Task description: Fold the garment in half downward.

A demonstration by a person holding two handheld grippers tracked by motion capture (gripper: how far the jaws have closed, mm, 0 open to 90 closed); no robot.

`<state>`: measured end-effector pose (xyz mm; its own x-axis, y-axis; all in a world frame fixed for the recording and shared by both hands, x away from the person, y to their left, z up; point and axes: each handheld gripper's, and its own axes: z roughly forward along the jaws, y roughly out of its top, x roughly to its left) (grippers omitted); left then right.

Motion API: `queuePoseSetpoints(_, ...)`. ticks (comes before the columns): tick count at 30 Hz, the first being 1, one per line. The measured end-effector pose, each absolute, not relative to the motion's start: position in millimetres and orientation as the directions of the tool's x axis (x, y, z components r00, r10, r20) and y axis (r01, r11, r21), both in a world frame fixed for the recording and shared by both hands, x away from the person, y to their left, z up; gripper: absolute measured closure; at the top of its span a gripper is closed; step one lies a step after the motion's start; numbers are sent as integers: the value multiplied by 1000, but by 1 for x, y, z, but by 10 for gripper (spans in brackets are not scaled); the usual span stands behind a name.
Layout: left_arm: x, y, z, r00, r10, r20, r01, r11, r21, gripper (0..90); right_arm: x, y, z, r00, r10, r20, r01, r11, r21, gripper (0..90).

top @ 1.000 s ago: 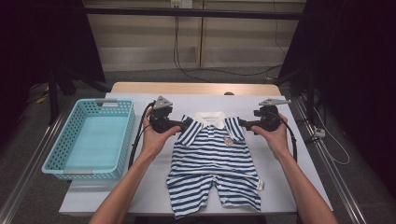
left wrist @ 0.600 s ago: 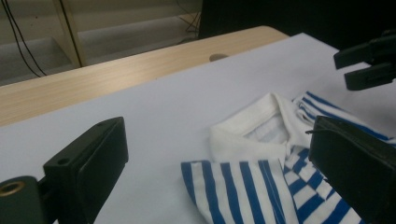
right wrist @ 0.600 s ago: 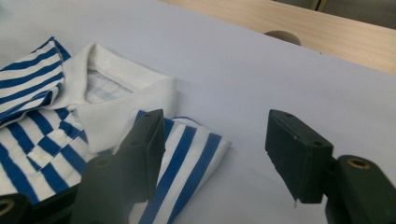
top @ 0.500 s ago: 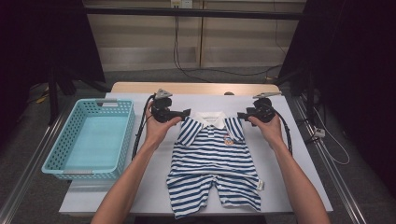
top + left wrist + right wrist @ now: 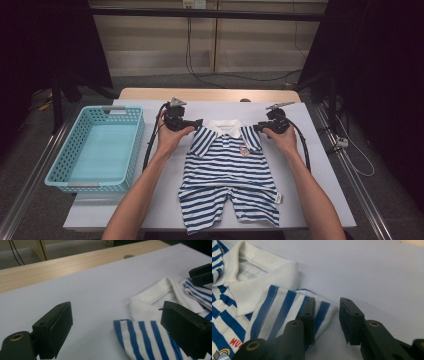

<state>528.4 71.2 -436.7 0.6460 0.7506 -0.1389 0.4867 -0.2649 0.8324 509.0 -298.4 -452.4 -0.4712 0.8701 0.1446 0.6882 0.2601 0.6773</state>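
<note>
The left gripper (image 5: 199, 122) is wide open at one shoulder of the striped baby suit (image 5: 229, 175); its jaws have just closed a little around the sleeve edge, not pressing. The right gripper (image 5: 256, 128) has been closing, with the other sleeve's edge between its jaws, still a gap. The suit lies flat on the white table (image 5: 320, 170), collar far, legs toward the person. A blue basket (image 5: 95, 150) sits left.

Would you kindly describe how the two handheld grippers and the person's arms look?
Both the left gripper and the right gripper are black, with blocky flat-faced jaws and brass-coloured rivets. Each carries a grey three-cornered plate on top and trails a black cable. The forearms are bare: no sleeves, no gloves.
</note>
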Motion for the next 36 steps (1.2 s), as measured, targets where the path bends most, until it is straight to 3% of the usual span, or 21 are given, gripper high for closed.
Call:
queuePoseSetpoints(6,531,72,-440,640,754,-145,507,-274,817,92,511,-295,-458,-474,867,150,681,254,687,712)
queuePoseSetpoints(7,532,75,-440,656,747,-112,502,-321,803,107,510,-295,-457,-472,867,163,688,247,682,742)
queuePoseSetpoints(8,532,72,-442,635,758,-148,516,-274,812,141,510,-295,-457,-473,864,171,691,243,680,768)
queuePoseSetpoints(12,534,76,-444,641,750,-163,546,-297,783,339,509,-293,-457,-465,865,190,702,229,674,843)
queuePoseSetpoints(14,534,74,-446,645,745,-172,561,-309,768,382,509,-293,-457,-466,864,191,699,227,678,867)
queuePoseSetpoints(26,536,64,-461,692,701,-176,570,-380,729,724,508,-291,-458,-464,868,179,692,229,684,872)
queuePoseSetpoints(36,536,65,-463,703,684,-198,576,-383,722,781,507,-291,-457,-460,869,184,699,226,679,853)
